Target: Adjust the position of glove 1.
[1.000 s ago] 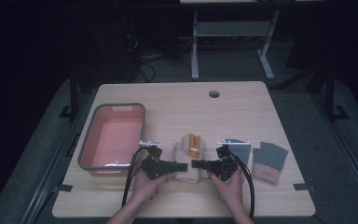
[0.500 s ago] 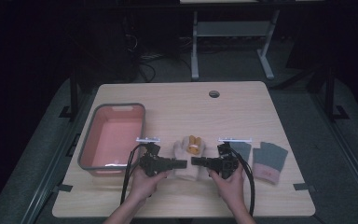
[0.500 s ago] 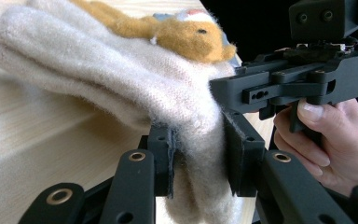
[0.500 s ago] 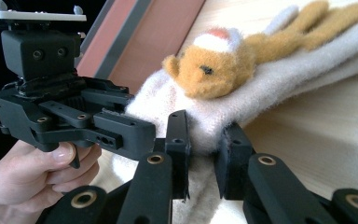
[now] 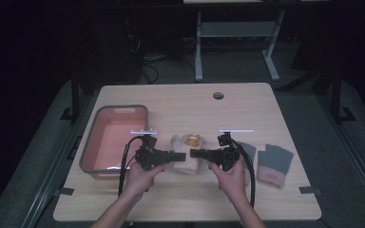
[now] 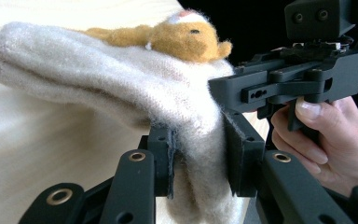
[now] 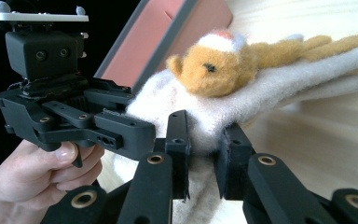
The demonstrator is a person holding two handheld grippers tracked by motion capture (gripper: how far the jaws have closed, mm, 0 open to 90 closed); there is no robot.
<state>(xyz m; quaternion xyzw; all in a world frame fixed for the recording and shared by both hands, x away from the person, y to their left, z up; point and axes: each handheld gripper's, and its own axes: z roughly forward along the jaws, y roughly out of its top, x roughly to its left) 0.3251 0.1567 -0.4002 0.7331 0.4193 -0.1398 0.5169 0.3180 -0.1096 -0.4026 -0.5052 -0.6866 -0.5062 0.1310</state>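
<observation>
The fluffy cream wool sock (image 6: 121, 88) with its orange plush animal face (image 7: 214, 65) is clamped by both the left gripper (image 6: 198, 161) and the right gripper (image 7: 203, 158); the pink plastic tub (image 5: 111, 137) is seen whole from above.

Pale wooden table (image 5: 185, 102) in a dark room, grey floor (image 5: 342, 133)

Fluffy cream woollen sock with an orange plush bear face (image 6: 121, 88), folded double, hung near edge lifted, far end touching tabletop.
</observation>
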